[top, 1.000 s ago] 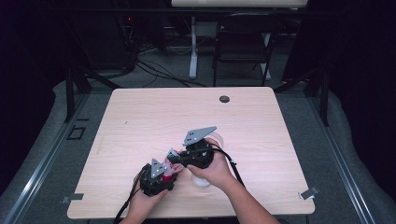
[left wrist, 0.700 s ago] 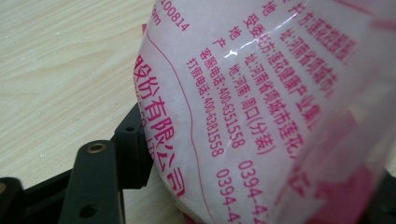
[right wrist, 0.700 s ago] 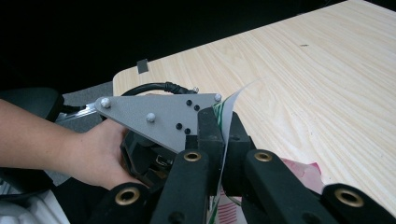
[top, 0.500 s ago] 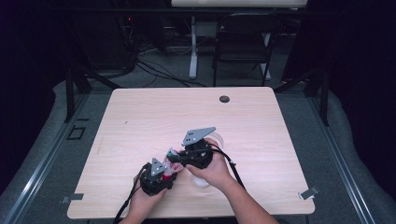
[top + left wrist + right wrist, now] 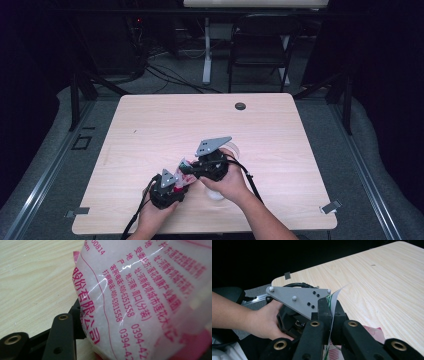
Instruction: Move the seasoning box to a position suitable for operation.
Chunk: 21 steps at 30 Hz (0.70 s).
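both grippers sit close together over the near part of the table, a bit left of centre, with a small plastic packet strung between them.

right gripper – jaws together, clamped on the packet's thin edge. the right gripper view shows the two black jaws pressed flat on a sheet of film that stands up between them, white with some green and red print. the person's right hand wraps the body from the near side, grey three-cornered plate on top.

left gripper – jaws have just been closing, packet between them. in the left gripper view the packet sits right up against the lens: clear film, white granules inside, pink chinese print and phone numbers. one black jaw lies against its lower left edge; the other jaw is hidden behind the bag, so cannot tell if the pads actually press on it yet. left hand holds that gripper at the table's near edge.

packet looks lifted off the wood at the right gripper's end – bare tabletop shows behind it in both gripper views.

also on the table: a small dark round grommet near the far edge, well apart from the hands. a pale rounded thing shows under the right hand, too hidden to identify.
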Tool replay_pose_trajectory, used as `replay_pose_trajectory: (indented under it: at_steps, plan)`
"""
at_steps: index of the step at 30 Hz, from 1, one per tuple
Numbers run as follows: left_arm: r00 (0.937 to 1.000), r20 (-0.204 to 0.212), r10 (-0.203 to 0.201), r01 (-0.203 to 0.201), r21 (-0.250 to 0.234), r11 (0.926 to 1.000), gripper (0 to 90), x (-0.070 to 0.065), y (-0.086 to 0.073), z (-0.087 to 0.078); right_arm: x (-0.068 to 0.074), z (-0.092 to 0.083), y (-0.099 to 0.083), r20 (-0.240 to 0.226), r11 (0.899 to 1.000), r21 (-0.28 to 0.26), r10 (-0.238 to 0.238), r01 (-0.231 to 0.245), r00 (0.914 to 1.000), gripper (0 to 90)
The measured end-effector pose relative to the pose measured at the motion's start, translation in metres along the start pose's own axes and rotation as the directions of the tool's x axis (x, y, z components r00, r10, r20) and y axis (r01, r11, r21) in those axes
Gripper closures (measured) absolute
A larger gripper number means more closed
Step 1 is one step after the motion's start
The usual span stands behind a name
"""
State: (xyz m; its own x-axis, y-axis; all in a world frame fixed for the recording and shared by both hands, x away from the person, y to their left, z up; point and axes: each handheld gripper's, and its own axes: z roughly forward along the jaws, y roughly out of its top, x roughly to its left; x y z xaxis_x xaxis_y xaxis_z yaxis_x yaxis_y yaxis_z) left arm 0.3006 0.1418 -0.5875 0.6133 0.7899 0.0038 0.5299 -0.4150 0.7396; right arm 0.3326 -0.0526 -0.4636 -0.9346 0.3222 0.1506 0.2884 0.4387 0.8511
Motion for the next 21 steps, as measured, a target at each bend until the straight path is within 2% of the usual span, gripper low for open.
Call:
replay_pose_trajectory:
  at_steps: [4, 6, 8, 10, 12, 16, 20, 21]
  plan:
    - [0.9999, -0.009, 0.009, -0.009, -0.005, 0.9999, 51.6, -0.002, 0.0, -0.001, 0.0, -0.001, -0.001, -0.001, 1.0, -0.004, 0.003, -0.003, 1.0, 89.3]
    - [0.9988, -0.033, 0.037, -0.037, -0.012, 0.9992, 53.2, -0.004, -0.001, -0.003, 0.0, -0.003, -0.001, -0.002, 1.0, -0.007, 0.005, -0.005, 1.0, 89.3]
    - [0.9948, -0.064, 0.079, -0.08, -0.011, 0.9968, 54.6, -0.006, 0.0, -0.006, 0.001, -0.005, -0.002, 0.001, 1.0, -0.008, 0.0, 0.0, 1.0, 89.4]
    - [0.9924, -0.08, 0.094, -0.096, -0.021, 0.9952, 55.2, -0.007, 0.002, -0.009, 0.001, -0.008, -0.001, -0.001, 1.0, -0.017, -0.002, 0.002, 1.0, 89.4]
    - [0.9863, -0.104, 0.128, -0.131, -0.025, 0.991, 55.5, -0.008, 0.005, -0.012, 0.003, -0.011, -0.001, 0.004, 1.0, -0.026, -0.006, 0.006, 1.0, 89.4]
    - [0.9771, -0.133, 0.166, -0.173, -0.039, 0.9842, 55.9, -0.01, 0.009, -0.017, 0.007, -0.018, 0.0, 0.013, 0.999, -0.045, -0.016, 0.017, 0.9998, 89.4]
    - [0.961, -0.173, 0.216, -0.226, -0.042, 0.9732, 56.1, -0.014, 0.013, -0.021, 0.013, -0.024, 0.001, 0.034, 0.998, -0.053, -0.036, 0.038, 0.9988, 89.4]
    - [0.9548, -0.183, 0.234, -0.245, -0.04, 0.9686, 56.1, -0.014, 0.014, -0.023, 0.014, -0.026, 0.001, 0.036, 0.998, -0.057, -0.039, 0.041, 0.9986, 89.4]
